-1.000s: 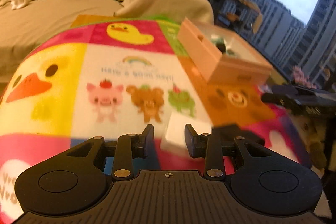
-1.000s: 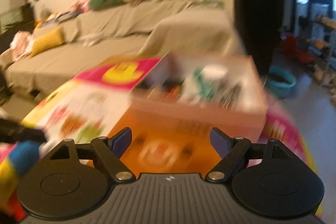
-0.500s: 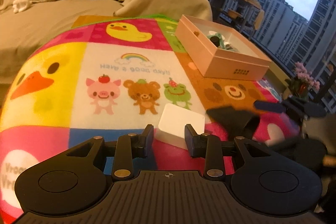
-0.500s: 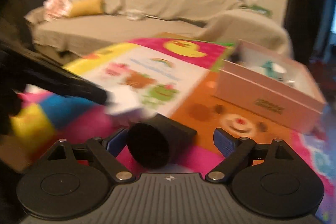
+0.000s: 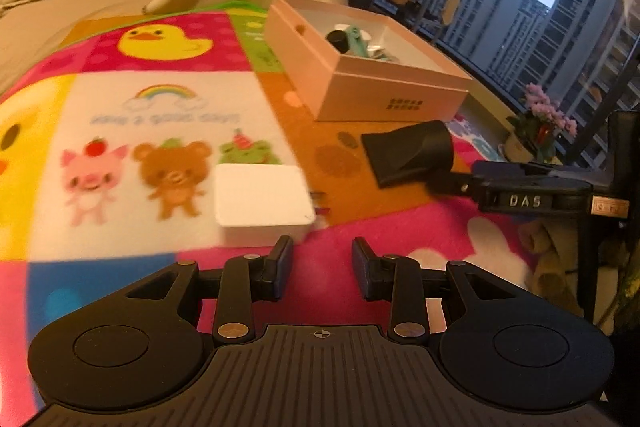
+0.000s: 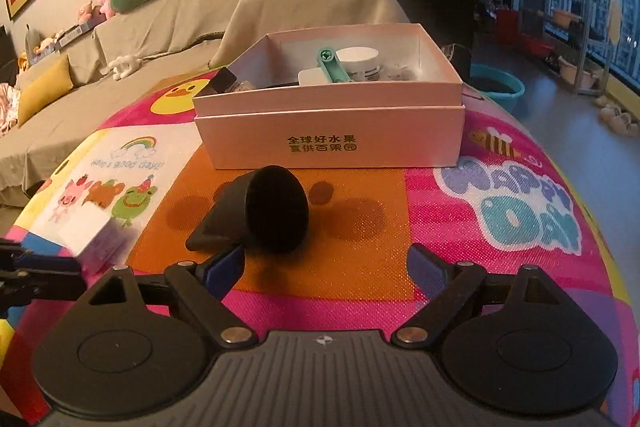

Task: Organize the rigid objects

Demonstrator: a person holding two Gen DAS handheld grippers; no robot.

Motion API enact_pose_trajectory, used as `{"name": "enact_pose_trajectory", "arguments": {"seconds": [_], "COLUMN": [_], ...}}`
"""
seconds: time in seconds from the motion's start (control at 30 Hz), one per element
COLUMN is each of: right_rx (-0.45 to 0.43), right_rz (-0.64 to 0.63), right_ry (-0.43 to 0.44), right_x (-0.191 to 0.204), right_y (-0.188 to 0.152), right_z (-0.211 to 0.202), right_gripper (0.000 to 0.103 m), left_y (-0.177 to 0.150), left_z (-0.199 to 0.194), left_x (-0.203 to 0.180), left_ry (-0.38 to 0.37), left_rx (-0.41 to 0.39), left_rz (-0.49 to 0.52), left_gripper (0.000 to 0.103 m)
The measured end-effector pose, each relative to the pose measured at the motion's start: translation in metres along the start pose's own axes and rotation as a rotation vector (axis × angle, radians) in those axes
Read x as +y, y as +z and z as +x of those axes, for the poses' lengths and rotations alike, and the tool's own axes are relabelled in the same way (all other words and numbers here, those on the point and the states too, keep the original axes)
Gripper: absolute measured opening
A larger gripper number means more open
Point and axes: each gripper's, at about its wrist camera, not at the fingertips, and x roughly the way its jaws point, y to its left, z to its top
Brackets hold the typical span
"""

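Matte black funnel-shaped nozzle (image 6: pixel 264 215) lies just ahead of the spread, empty right gripper (image 6: pixel 326 265), by its left finger; left gripper (image 5: pixel 322 267) spread beside the smooth white box (image 5: pixel 262 199).

Our right gripper (image 6: pixel 326 263) has swung onto the black nozzle (image 6: pixel 264 217); our left gripper (image 5: pixel 322 267) has slid right of the white box (image 5: pixel 260 199).

Black left gripper (image 5: pixel 321 262), ribbed base, brass screws, blue-padded fingers (image 5: pixel 281 259).

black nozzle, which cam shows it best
Right wrist view: the black nozzle lies sharp and close, just ahead of the open right gripper. The left wrist view shows it farther off to the side, before the pink box.
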Motion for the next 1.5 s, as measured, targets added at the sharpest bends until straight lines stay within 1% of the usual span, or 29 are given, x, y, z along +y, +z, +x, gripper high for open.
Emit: {"name": "enact_pose_trajectory", "arguments": {"seconds": [0.03, 0.07, 0.1, 0.13, 0.27, 0.3, 0.37, 0.4, 0.43, 0.5, 0.53, 0.57, 0.63, 0.7, 0.77, 0.83, 0.87, 0.9, 0.93, 0.97, 1.0, 1.07, 1.17, 1.2, 1.27, 1.37, 1.43, 1.5], "right_rx": [0.000, 0.001, 0.000, -0.001, -0.005, -0.005, -0.007, -0.008, -0.009, -0.010, -0.011, -0.012, -0.014, -0.014, -0.015, -0.015, -0.016, -0.016, -0.016, -0.016, -0.015, -0.014, -0.011, -0.010, -0.009, -0.008, -0.007, -0.007], "right_rz": [-0.003, -0.002, 0.000, 0.004, 0.018, 0.019, 0.023, 0.026, 0.027, 0.030, 0.031, 0.033, 0.036, 0.038, 0.038, 0.040, 0.041, 0.042, 0.043, 0.043, 0.041, 0.039, 0.033, 0.031, 0.028, 0.027, 0.025, 0.024], "right_ry": [-0.002, -0.001, 0.001, 0.005, 0.017, 0.019, 0.023, 0.025, 0.027, 0.029, 0.030, 0.031, 0.033, 0.036, 0.037, 0.038, 0.039, 0.040, 0.041, 0.040, 0.040, 0.040, 0.038, 0.037, 0.034, 0.034, 0.032, 0.032], "right_x": [0.000, 0.000, 0.000, 0.000, 0.001, -0.001, -0.002, -0.002, -0.003, -0.004, -0.005, -0.005, -0.006, -0.006, -0.006, -0.006, -0.006, -0.006, -0.007, -0.006, -0.006, -0.006, -0.006, -0.006, -0.005, -0.005, -0.005, -0.005], "right_y": [0.000, 0.000, 0.000, 0.000, 0.000, 0.001, 0.001, 0.001, 0.001, 0.000, 0.000, 0.000, 0.000, 0.000, 0.000, 0.000, 0.000, 0.000, 0.000, 0.000, 0.000, -0.001, 0.000, 0.000, 0.000, 0.000, -0.001, 0.000], "right_z": [0.001, 0.002, 0.002, 0.003, 0.002, 0.001, 0.000, 0.000, 0.000, -0.001, -0.001, -0.002, -0.003, -0.002, -0.003, -0.003, -0.003, -0.003, -0.003, -0.003, -0.003, -0.003, -0.002, -0.002, -0.002, -0.002, -0.002, -0.002], "right_gripper": [0.089, 0.090, 0.090, 0.090, 0.090, 0.091, 0.091, 0.091, 0.091, 0.091, 0.091, 0.091, 0.091, 0.092, 0.092, 0.092, 0.092, 0.092, 0.092, 0.092, 0.092, 0.093, 0.093, 0.093, 0.094, 0.094, 0.094, 0.094], "left_y": [0.001, 0.001, 0.001, 0.000, -0.005, -0.006, -0.008, -0.008, -0.009, -0.007, -0.005, -0.002, 0.007, 0.017, 0.026, 0.030, 0.029, 0.028, 0.024, 0.019, 0.014, 0.005, -0.003, -0.005, -0.006, -0.004, 0.001, 0.004], "left_z": [0.004, 0.007, 0.009, 0.012, 0.017, 0.017, 0.018, 0.018, 0.017, 0.012, 0.008, 0.002, -0.009, -0.015, -0.016, -0.011, -0.007, -0.005, -0.002, 0.000, 0.001, 0.002, -0.002, -0.003, -0.006, -0.008, -0.001, 0.009], "left_x": [-0.004, -0.009, -0.013, -0.020, -0.045, -0.049, -0.054, -0.055, -0.056, -0.054, -0.053, -0.050, -0.039, -0.020, 0.009, 0.036, 0.048, 0.054, 0.058, 0.058, 0.055, 0.040, 0.016, 0.011, 0.001, -0.009, -0.009, -0.008], "left_ry": [-0.005, -0.009, -0.009, -0.006, 0.042, 0.042, 0.005, -0.019, -0.056, -0.117, -0.123, -0.102, -0.025, 0.017, 0.028, 0.040, 0.021, -0.008, -0.051, -0.088, -0.112, -0.137, -0.136, -0.115, -0.046, 0.055, 0.060, 0.056], "left_rx": [0.004, 0.005, -0.004, -0.002, 0.019, 0.024, 0.039, 0.045, 0.051, 0.055, 0.038, 0.006, -0.070, -0.118, -0.159, -0.154, -0.139, -0.126, -0.106, -0.086, -0.069, -0.028, 0.005, 0.005, -0.015, -0.074, -0.070, -0.060], "left_rz": [0.009, 0.023, 0.045, 0.080, 0.247, 0.272, 0.290, 0.290, 0.292, 0.297, 0.305, 0.312, 0.299, 0.236, 0.127, 0.011, -0.037, -0.065, -0.092, -0.099, -0.087, 0.007, 0.135, 0.161, 0.221, 0.334, 0.347, 0.332], "left_gripper": [0.036, 0.039, 0.040, 0.043, 0.061, 0.065, 0.081, 0.082, 0.081, 0.077, 0.076, 0.076, 0.076, 0.076, 0.076, 0.074, 0.074, 0.074, 0.074, 0.075, 0.077, 0.078, 0.077, 0.077, 0.076, 0.076, 0.076, 0.076]}}
